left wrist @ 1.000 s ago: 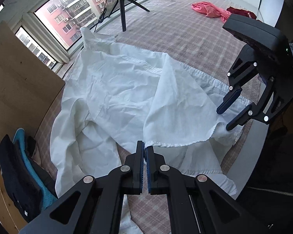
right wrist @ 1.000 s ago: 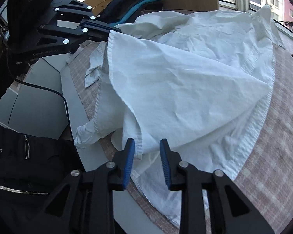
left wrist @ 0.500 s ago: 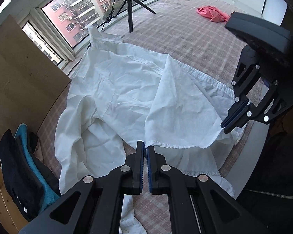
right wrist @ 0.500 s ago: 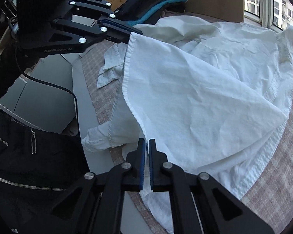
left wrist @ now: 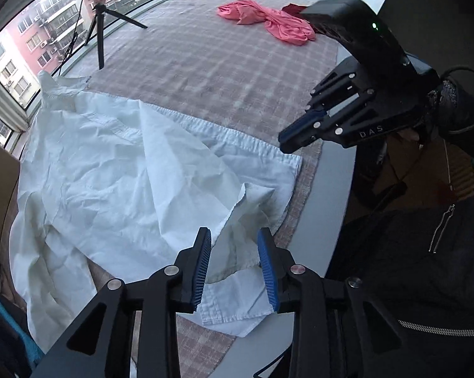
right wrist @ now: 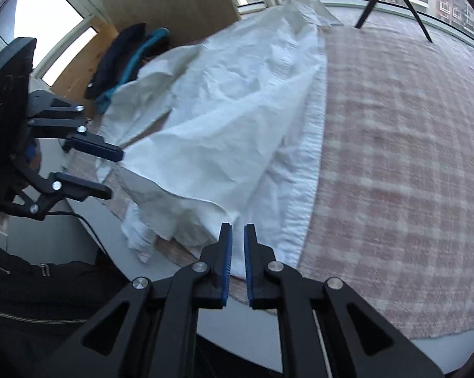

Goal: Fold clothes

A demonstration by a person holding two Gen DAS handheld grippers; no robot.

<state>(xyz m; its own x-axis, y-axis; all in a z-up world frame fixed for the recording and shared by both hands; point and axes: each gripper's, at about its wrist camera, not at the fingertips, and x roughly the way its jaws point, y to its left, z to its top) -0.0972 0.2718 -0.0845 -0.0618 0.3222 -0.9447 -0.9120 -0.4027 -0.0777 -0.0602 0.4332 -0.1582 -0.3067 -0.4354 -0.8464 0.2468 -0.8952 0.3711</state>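
White shirt (left wrist: 111, 170) on a pink-and-white checked cloth (left wrist: 221, 69); coral-pink garment (left wrist: 268, 19) beyond; black grippers, blue pads (left wrist: 266, 271); black jacket (left wrist: 425, 267).

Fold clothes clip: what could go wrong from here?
The left gripper jaws have just been opening, with a raised flap of the white shirt at their tips; withdrawing could drag it. The right gripper jaws, also just opening, are empty, so nothing steadies the rumpled fold. The hem near the table edge might slide off.
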